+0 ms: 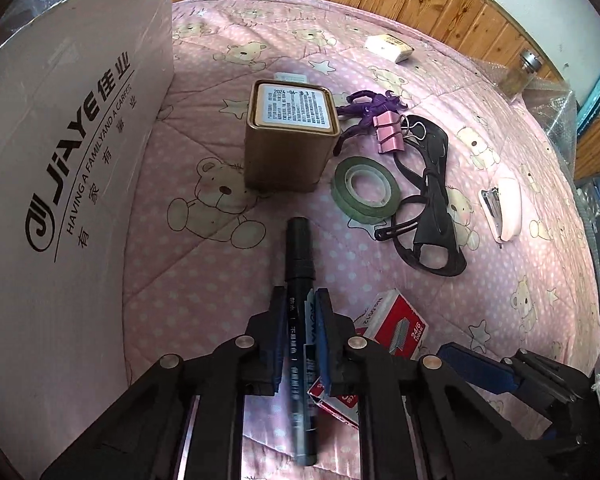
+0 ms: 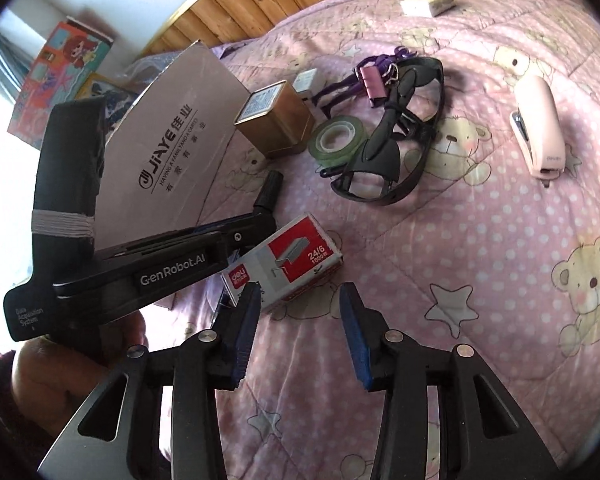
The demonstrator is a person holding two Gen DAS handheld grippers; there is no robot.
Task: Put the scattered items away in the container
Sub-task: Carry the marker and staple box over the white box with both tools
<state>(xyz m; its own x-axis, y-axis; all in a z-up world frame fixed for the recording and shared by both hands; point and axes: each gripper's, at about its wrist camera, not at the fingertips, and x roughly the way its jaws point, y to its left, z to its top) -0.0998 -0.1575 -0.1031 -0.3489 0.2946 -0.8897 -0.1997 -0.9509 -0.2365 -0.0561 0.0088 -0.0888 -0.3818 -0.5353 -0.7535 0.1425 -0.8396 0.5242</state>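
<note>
- Box (image 1: pixel 72 184) stands at the left, its flap up; carry the load over that flap before letting go
- Left gripper (image 1: pixel 298 320) clamps the marker (image 1: pixel 298 264) mid-barrel (cap forward), so keep it level
- Right gripper (image 2: pixel 298 320) gapes empty beside the staples (image 2: pixel 288 260), next in reach

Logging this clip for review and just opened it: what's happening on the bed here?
A person is tidying small things off a pink quilt with a gripper in each hand. The left gripper is shut on a black marker, next to a cardboard box flap. The right gripper is open and empty, just short of a box of staples. A tin, tape roll, glasses, binder clip and stapler lie on the quilt.
</note>
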